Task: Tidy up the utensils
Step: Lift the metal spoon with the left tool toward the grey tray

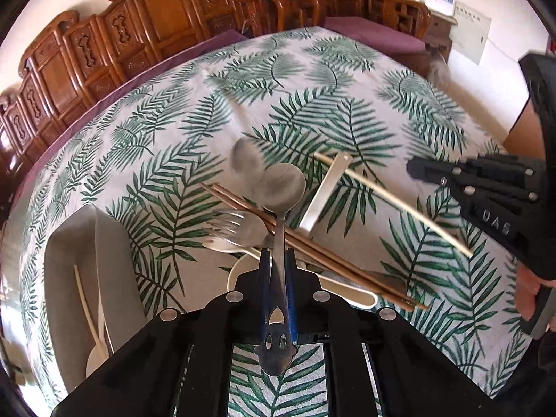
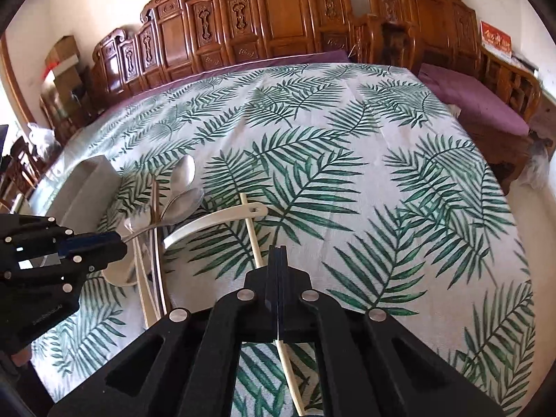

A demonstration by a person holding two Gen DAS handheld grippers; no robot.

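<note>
- The left gripper (image 1: pixel 278 253) is clamped on the handle of a shiny stainless-steel spoon (image 1: pixel 283 187). The bowl juts toward 12 o'clock past the fingertips and the flat handle end pokes out behind the jaws toward 6.
- That steel spoon looks rigid, smooth and fairly light. Held this far down the handle, the bowl could swing, so I judge a grip nearer the middle steadier.
- The right gripper (image 2: pixel 278 253) has its jaws pinched on a slim cream-white plastic chopstick (image 2: pixel 251 224), which runs out toward 11 o'clock and trails back toward 6.
- The chopstick seems very light, stiff and slick, so it may pivot in the jaws.
- Below the spoon, from 9 to 4 o'clock, lies the loose pile: a steel fork (image 1: pixel 239 226), brown wooden chopsticks (image 1: pixel 312 243) and a white ceramic soup spoon (image 1: pixel 326 187).
- A grey open tray (image 1: pixel 69 243) sits at 8 o'clock of the left gripper, with pale utensils already inside.
</note>
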